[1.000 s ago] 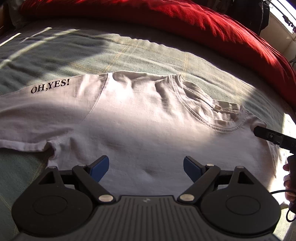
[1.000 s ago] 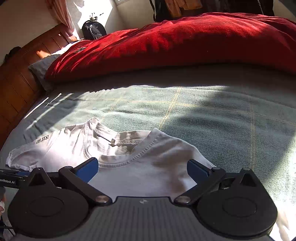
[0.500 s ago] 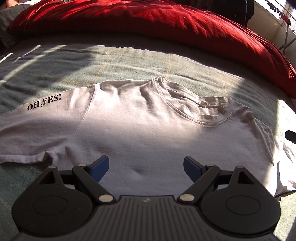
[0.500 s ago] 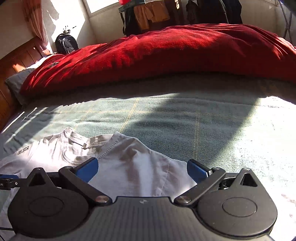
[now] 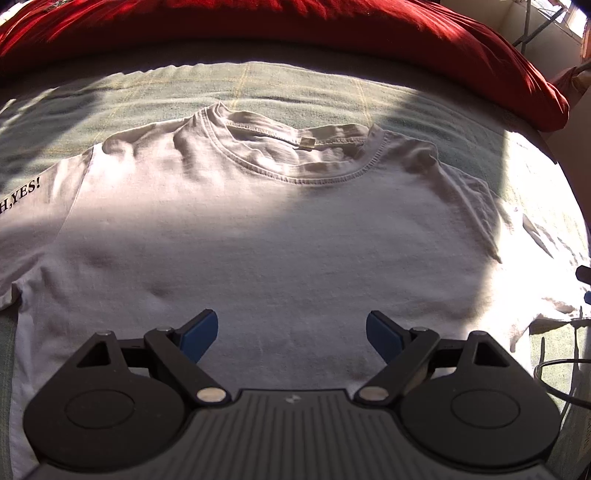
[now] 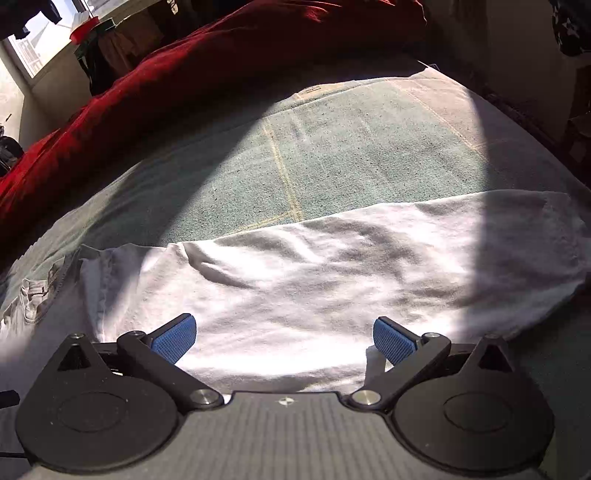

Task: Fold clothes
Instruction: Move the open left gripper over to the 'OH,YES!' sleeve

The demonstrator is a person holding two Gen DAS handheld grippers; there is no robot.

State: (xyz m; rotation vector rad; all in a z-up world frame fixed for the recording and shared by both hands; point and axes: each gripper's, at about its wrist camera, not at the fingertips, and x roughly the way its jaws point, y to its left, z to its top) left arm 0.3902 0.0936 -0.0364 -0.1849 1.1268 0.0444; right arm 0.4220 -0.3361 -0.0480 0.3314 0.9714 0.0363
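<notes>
The white T-shirt (image 5: 280, 236) lies spread flat, front up, on the green bed cover (image 6: 332, 147). The left tongs (image 5: 291, 328) and right tongs (image 6: 284, 336) both stand apart, holding nothing. A shallow pinch could catch one layer only, so the fold would skew.

Home bedroom. Bed with grey-green checked blanket (image 6: 332, 147) spread flat ahead of both tongs; bulky red duvet (image 5: 295, 33) heaped along far side. White T-shirt (image 5: 277, 240) laid out on blanket, just ahead of the fingers. Sunlit window (image 6: 33, 48) far left of right tongs, with hanging clothes (image 6: 118, 40) on a rack beside it. Dark backpack (image 6: 9, 155) on floor below window.
</notes>
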